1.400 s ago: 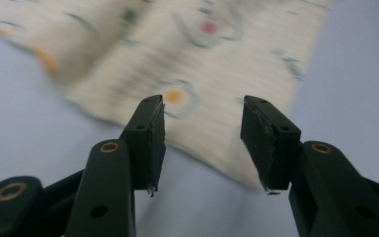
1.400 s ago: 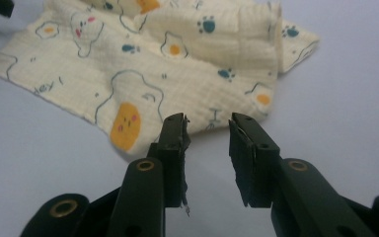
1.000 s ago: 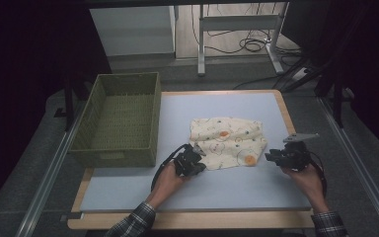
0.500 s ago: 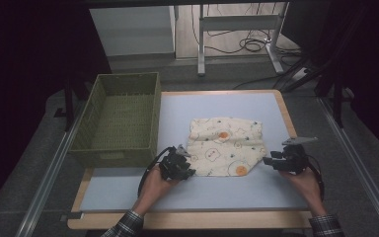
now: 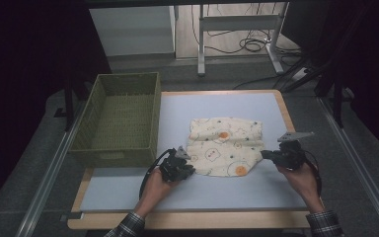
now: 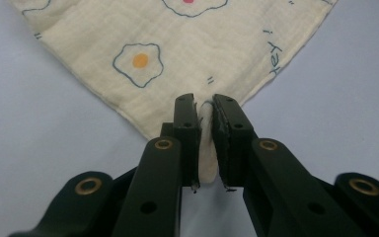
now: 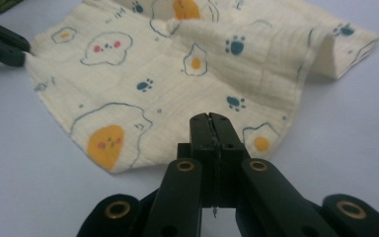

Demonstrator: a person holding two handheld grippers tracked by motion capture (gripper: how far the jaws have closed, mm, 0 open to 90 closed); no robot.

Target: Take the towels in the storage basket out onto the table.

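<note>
**Both grippers at the near edge of the printed cloth**

While my left gripper point(image 6: 203, 106) looks along its black jaws, I see a fold of the cream muslin cloth printed with fried eggs and paw marks point(image 6: 177, 44) pinched between the pads; the jaws have just been closing and now press on that corner with only the cloth's thickness between them. From above, this left gripper point(image 5: 190, 168) sits at the cloth's near left corner, my left hand point(image 5: 155, 190) behind it, its cable looping back toward me.

My right gripper point(image 7: 211, 118) has its jaws brought fully together, having just been closing. They meet at the cloth's near edge point(image 7: 177, 84), but I cannot tell whether any fabric is caught between them. From above, the right gripper point(image 5: 266, 155) touches the cloth's near right side, my right hand point(image 5: 301, 177) under it and the grey three-cornered plate point(image 5: 295, 136) on top.

The cloth point(image 5: 224, 145) lies on the pale blue table mat point(image 5: 217, 103), roughly in the middle and toward my side. It is folded into a rough rectangle with its long axis running left to right across the table, the far right end doubled over into a raised fold. Its near left corner points straight at my left gripper.

Beyond my left gripper, well apart from the cloth, the olive-green woven rectangular basket point(image 5: 94, 148) stands at the mat's left edge, its long axis running away from me.
</note>
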